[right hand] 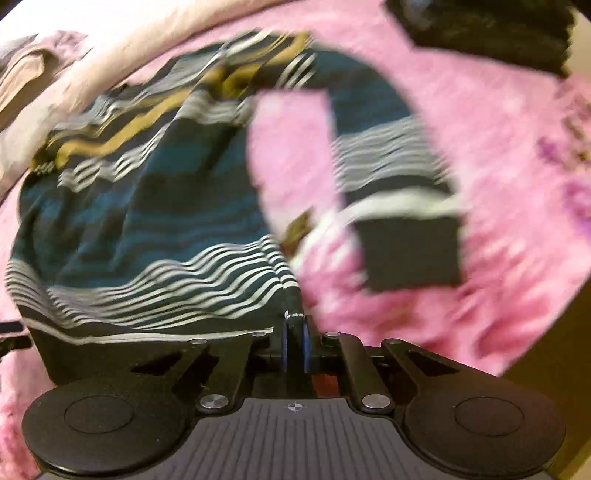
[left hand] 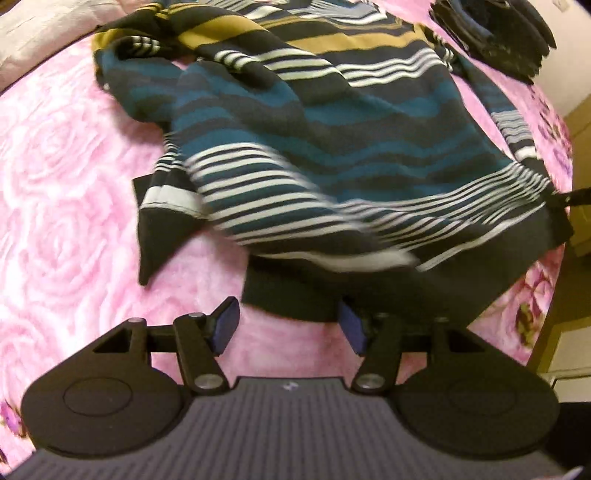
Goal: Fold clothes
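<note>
A striped sweater [left hand: 314, 147] in teal, black, white and mustard lies spread on a pink rose-patterned blanket [left hand: 66, 177]. My left gripper [left hand: 288, 325] is open, its blue pads [left hand: 225, 325] just in front of the sweater's black hem, with nothing between them. My right gripper [right hand: 294, 339] is shut on the sweater's hem corner [right hand: 291, 310], and the sweater [right hand: 147, 206] stretches away to its left. One sleeve [right hand: 399, 177] with a black cuff lies to the right on the blanket. The right wrist view is blurred by motion.
A stack of dark folded clothes [left hand: 495, 33] sits at the far right of the blanket; it also shows in the right wrist view [right hand: 491, 29]. A pale pillow or bedding [right hand: 55, 92] lies at the far left. The bed's right edge [left hand: 554, 314] drops to the floor.
</note>
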Demonstrator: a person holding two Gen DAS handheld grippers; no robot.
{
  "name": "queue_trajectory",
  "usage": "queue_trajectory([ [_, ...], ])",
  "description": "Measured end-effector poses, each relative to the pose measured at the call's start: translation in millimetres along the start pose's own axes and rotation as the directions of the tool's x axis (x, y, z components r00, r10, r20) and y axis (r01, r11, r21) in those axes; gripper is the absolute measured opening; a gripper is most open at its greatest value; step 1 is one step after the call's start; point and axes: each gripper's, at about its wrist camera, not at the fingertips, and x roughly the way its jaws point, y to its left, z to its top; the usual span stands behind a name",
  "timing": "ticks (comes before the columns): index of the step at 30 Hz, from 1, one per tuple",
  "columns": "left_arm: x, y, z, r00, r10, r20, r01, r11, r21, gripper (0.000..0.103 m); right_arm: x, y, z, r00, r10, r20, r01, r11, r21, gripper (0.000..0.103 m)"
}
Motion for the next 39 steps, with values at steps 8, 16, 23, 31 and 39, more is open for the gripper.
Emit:
queue_trajectory([
  [8,39,-3,27,1.000,0.006,-0.022,-0.007,0.999,-0.042,0.033,11,-17,6,0.999,-0.015,-0.052,0.016,1.000,0.006,0.006],
  [16,-49,-22,-22,0.993,-0.042,-0.111,0.042,0.999,-0.004,0.006,-9,-21,18,0.995,0.007,-0.100,-0.013,0.998,-0.064,0.006],
  [23,-66,-48,-87,0.969,-0.119,-0.215,0.096,0.989,-0.113,0.004,-25,-41,-28,0.973,-0.091,-0.213,0.068,0.992,-0.109,0.000],
  [31,-61,-17,-73,0.972,-0.009,-0.235,-0.013,0.996,-0.093,0.033,-16,-41,-3,0.977,-0.119,-0.176,0.093,0.984,-0.149,0.000],
  [39,-46,36,-3,0.968,0.239,-0.077,-0.242,0.970,-0.027,0.055,1,56,46,0.994,0.066,-0.089,-0.088,0.958,-0.275,0.102],
])
